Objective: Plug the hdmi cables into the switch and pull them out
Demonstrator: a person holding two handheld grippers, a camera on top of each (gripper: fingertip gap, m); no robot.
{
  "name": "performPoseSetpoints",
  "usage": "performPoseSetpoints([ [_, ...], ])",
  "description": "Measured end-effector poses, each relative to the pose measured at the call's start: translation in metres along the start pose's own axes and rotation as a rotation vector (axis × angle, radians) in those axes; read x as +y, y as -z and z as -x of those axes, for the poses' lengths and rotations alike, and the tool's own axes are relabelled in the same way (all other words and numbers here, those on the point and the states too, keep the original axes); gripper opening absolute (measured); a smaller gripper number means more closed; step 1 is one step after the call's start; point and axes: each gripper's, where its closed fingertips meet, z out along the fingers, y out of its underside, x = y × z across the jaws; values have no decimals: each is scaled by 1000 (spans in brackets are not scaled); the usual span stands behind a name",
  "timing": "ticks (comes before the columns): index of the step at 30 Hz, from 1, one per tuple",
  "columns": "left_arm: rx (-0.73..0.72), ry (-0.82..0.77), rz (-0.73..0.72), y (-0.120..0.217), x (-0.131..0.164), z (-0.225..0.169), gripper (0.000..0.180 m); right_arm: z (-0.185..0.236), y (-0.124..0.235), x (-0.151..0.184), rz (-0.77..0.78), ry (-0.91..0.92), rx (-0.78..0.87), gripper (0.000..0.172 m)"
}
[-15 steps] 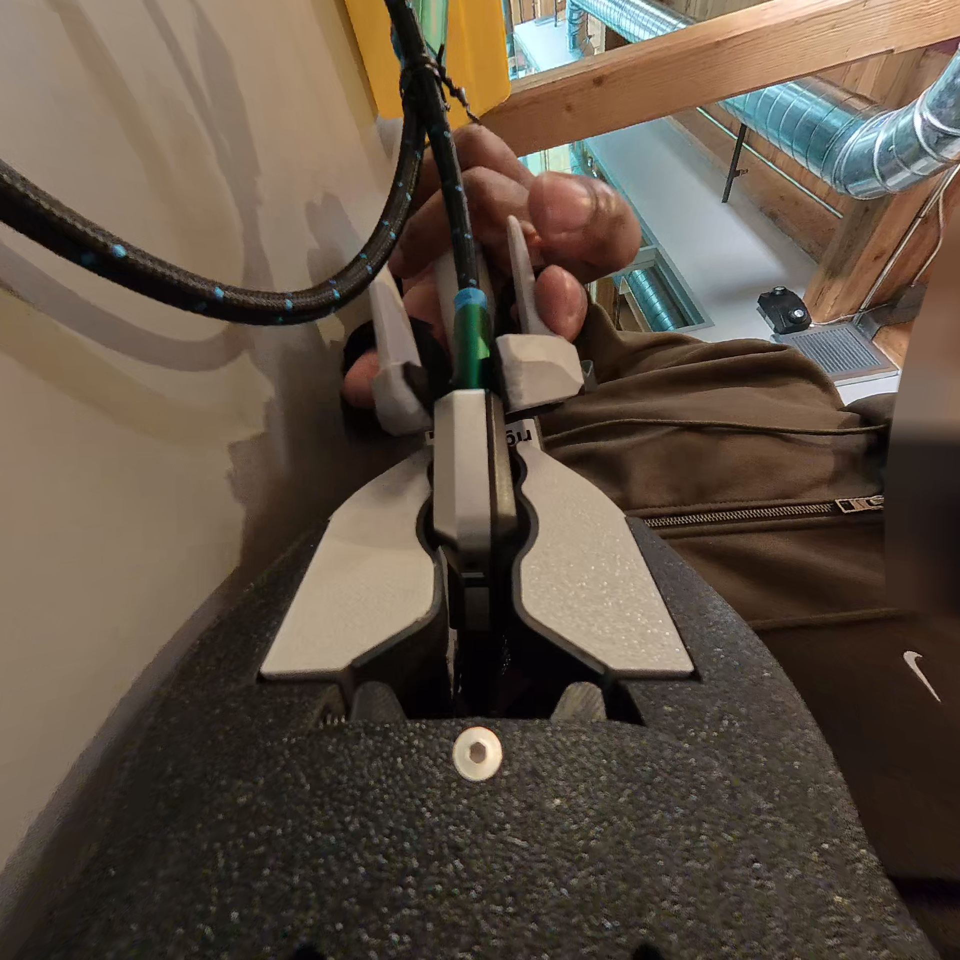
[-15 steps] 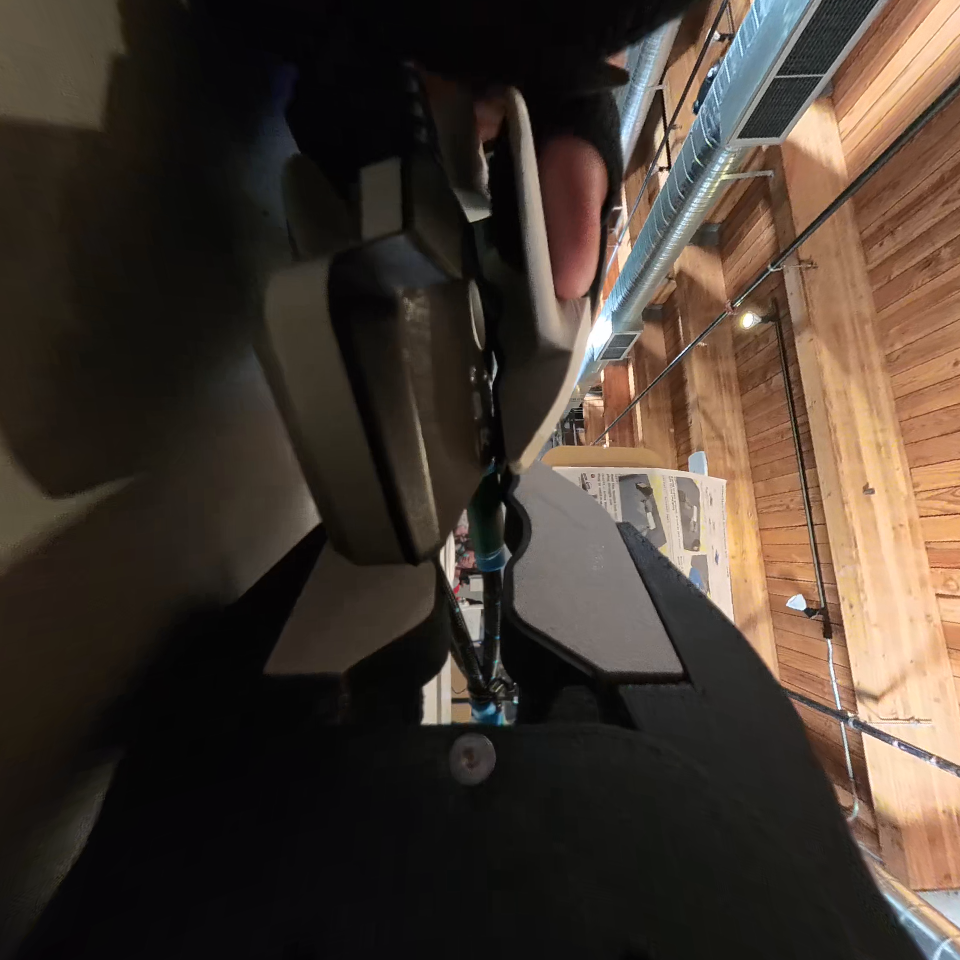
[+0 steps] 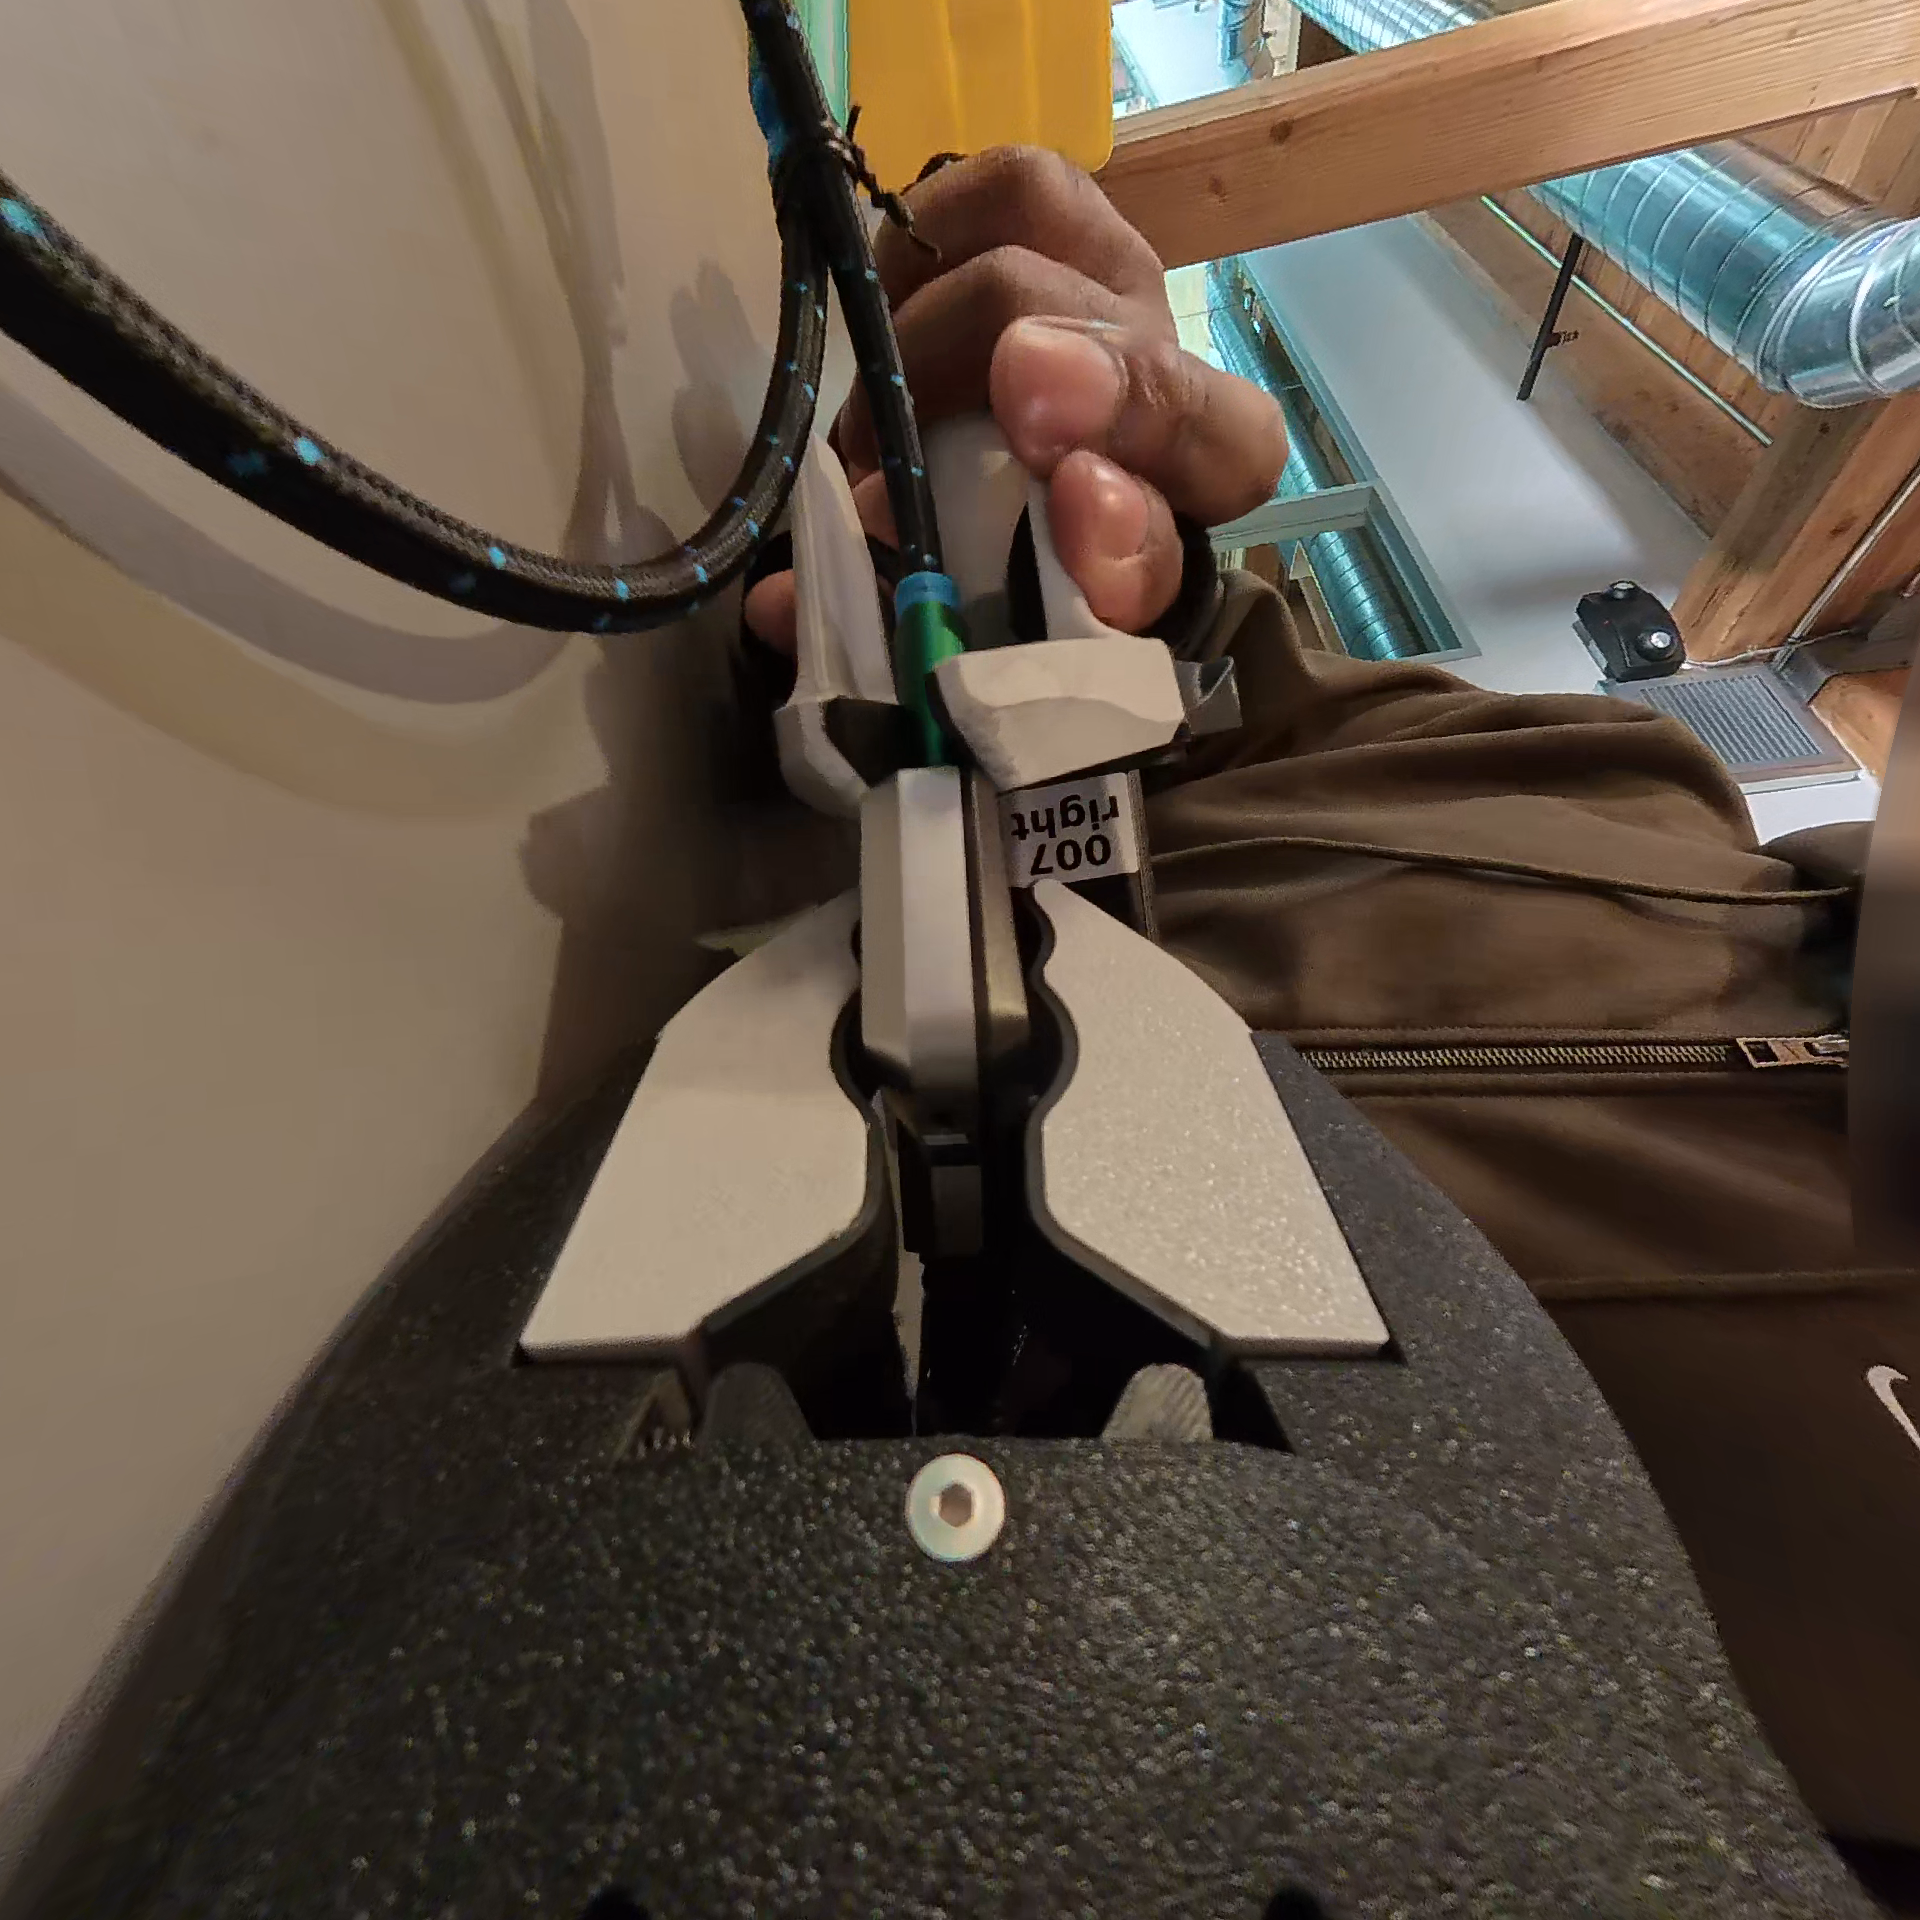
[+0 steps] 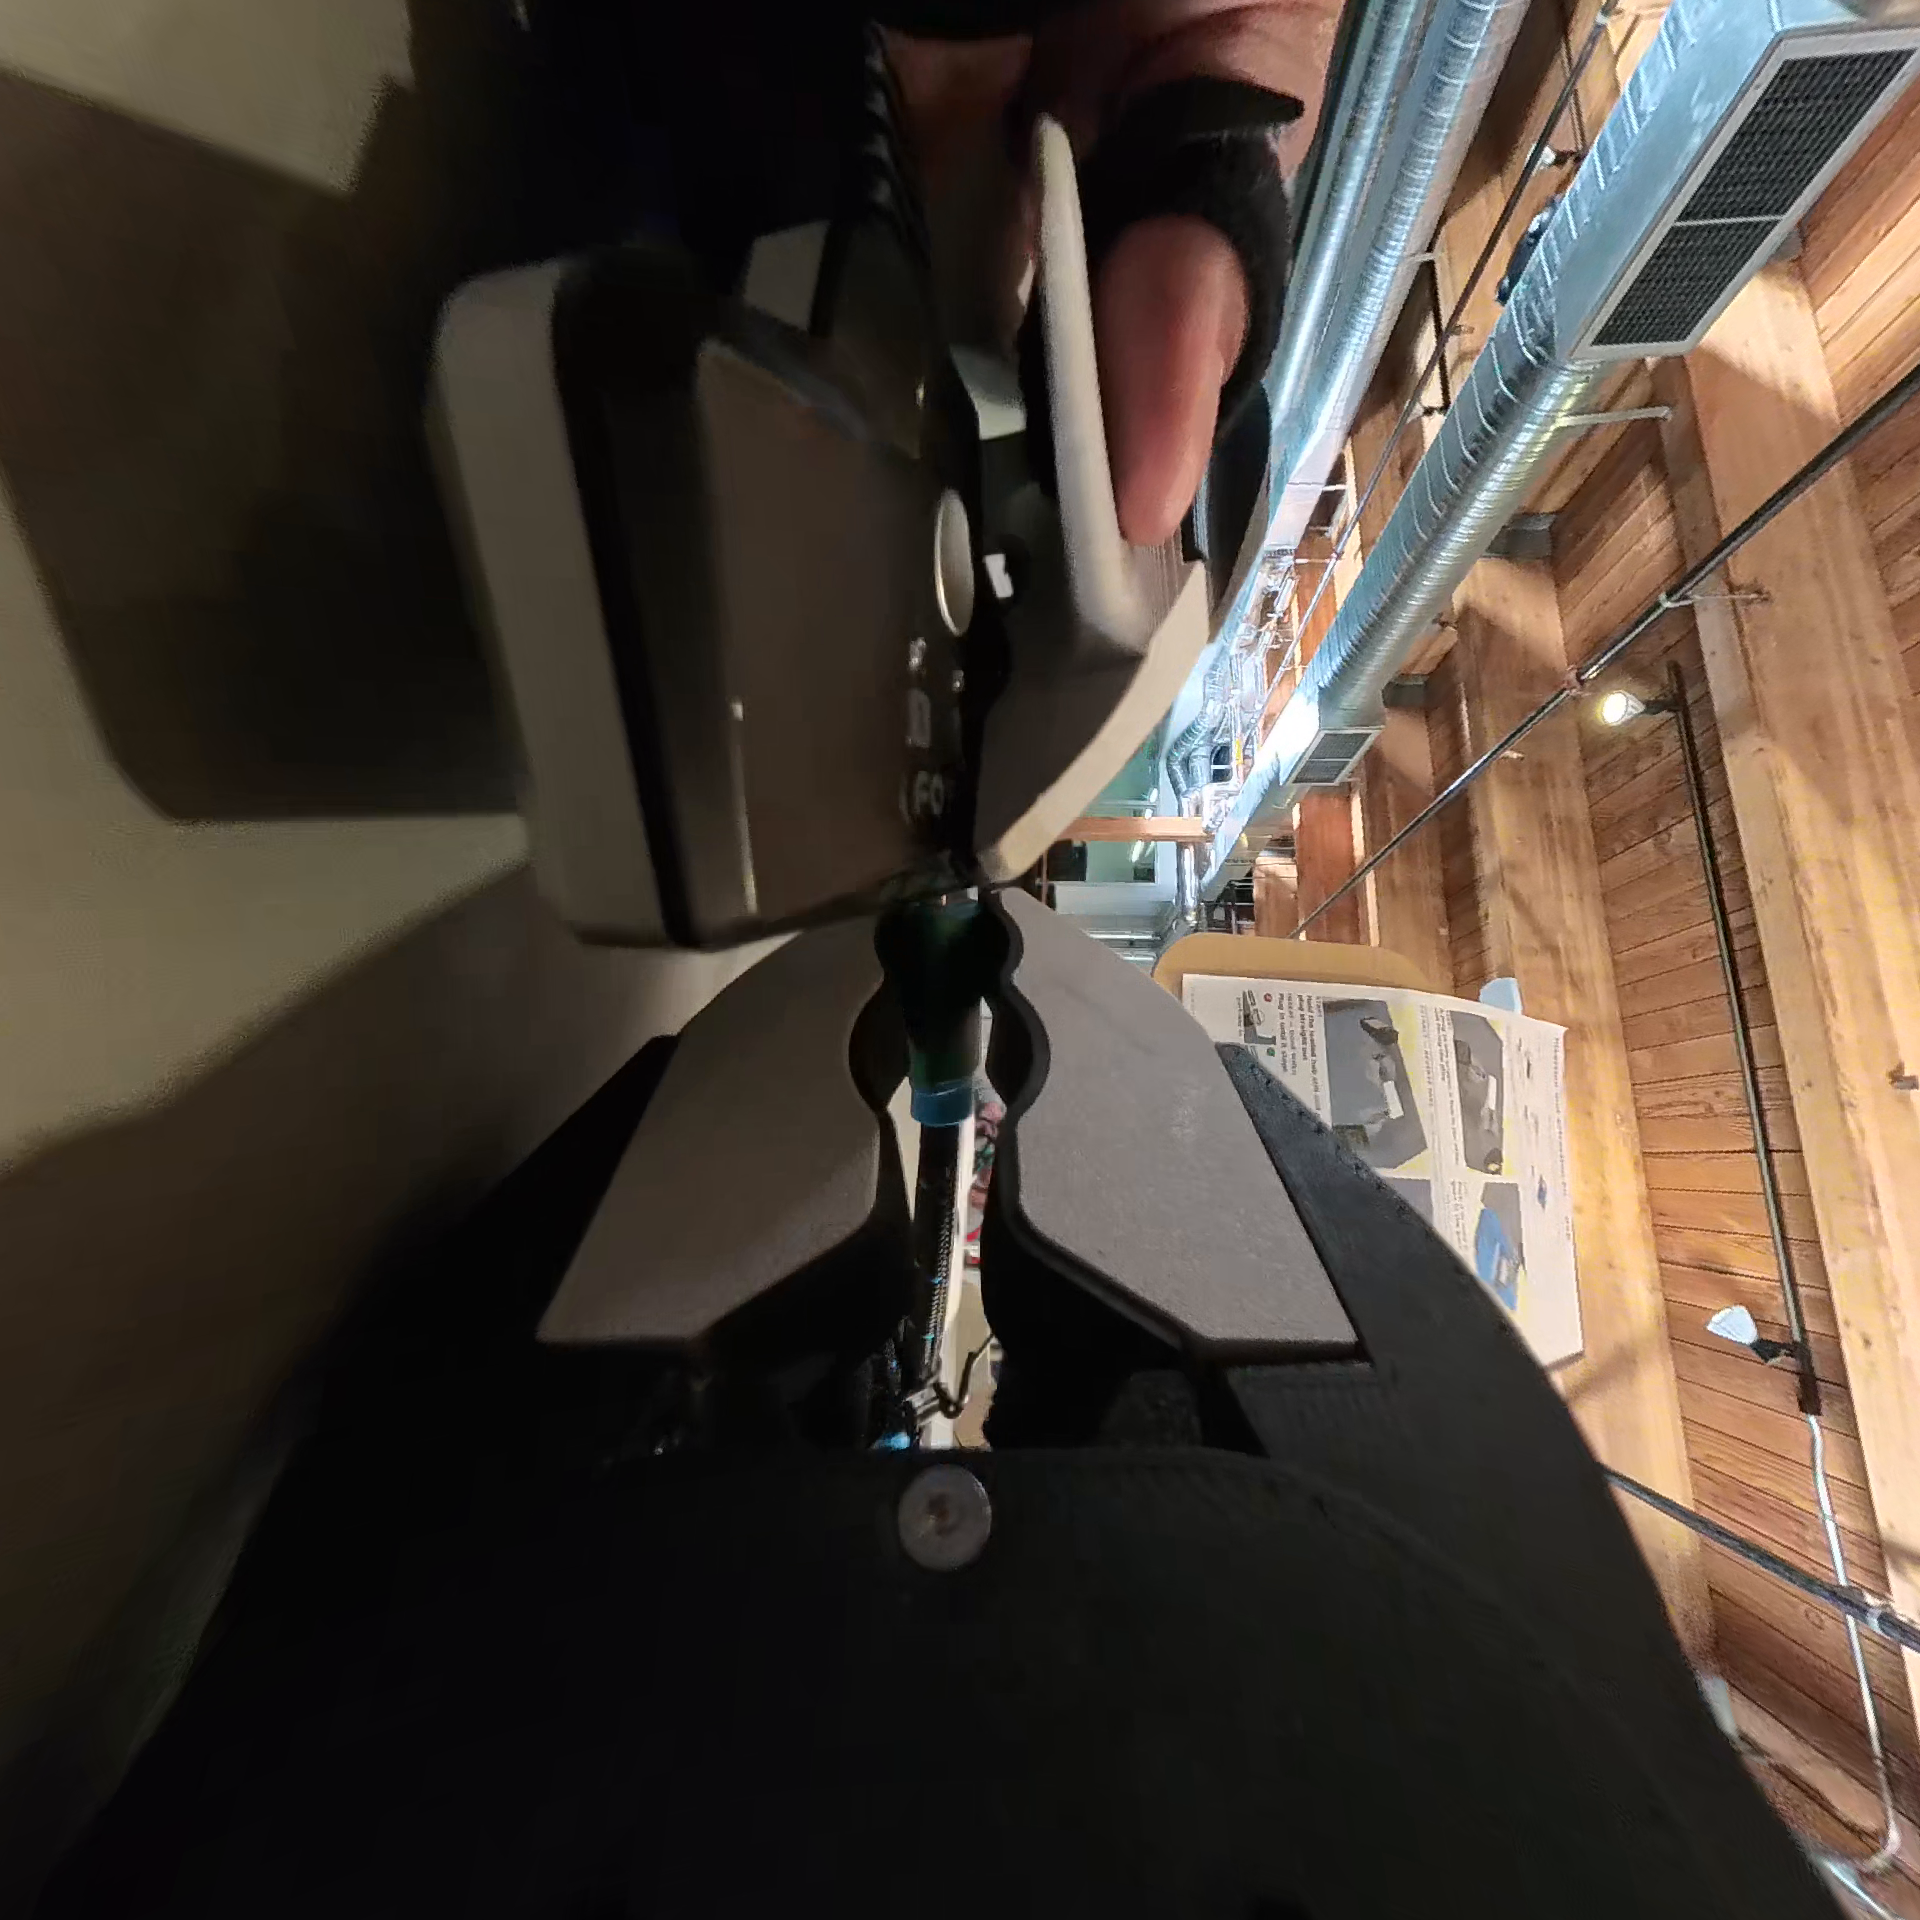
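My left gripper [image 3: 940,935] is shut on a flat grey and black device [image 3: 914,914], held edge-on between its pads. Just beyond it, my right gripper [image 3: 935,717] is held by a hand [image 3: 1091,364]. Its fingers pinch a green plug [image 3: 930,665] with a blue collar, on a black braided cable [image 3: 312,468]. The plug's tip meets the device's far end; I cannot tell whether it is inserted. In the right wrist view, my right gripper [image 4: 940,966] is shut on the green plug [image 4: 935,997]. The grey device [image 4: 727,623] fills the view right ahead.
A cream surface [image 3: 260,935] lies to the left. A brown zipped jacket [image 3: 1507,935] is close on the right. A wooden beam [image 3: 1455,114], metal ducts [image 3: 1714,239] and a yellow panel [image 3: 977,73] lie beyond. A printed paper sheet [image 4: 1455,1143] shows in the right wrist view. One gripper's finger ends stand about 6 cm off the other's.
My right gripper's fingers have closed a little further onto the green plug. The grey device has shifted slightly away from them in the right wrist view. My left gripper's grasp is unchanged.
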Motion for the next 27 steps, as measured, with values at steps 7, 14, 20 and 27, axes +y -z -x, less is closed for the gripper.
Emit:
performPoseSetpoints([
  [7,6,-7,48,12,6,0,23,-2,8,37,33,-71,-36,10],
  [14,-20,-35,-71,48,-9,-2,23,-42,47,100,191,-84,36,10],
  [20,-62,-54,-45,39,-3,7,23,-120,104,105,288,-167,183,10],
  [27,-67,-66,-37,38,-2,7,23,-160,230,221,627,-273,169,10],
])
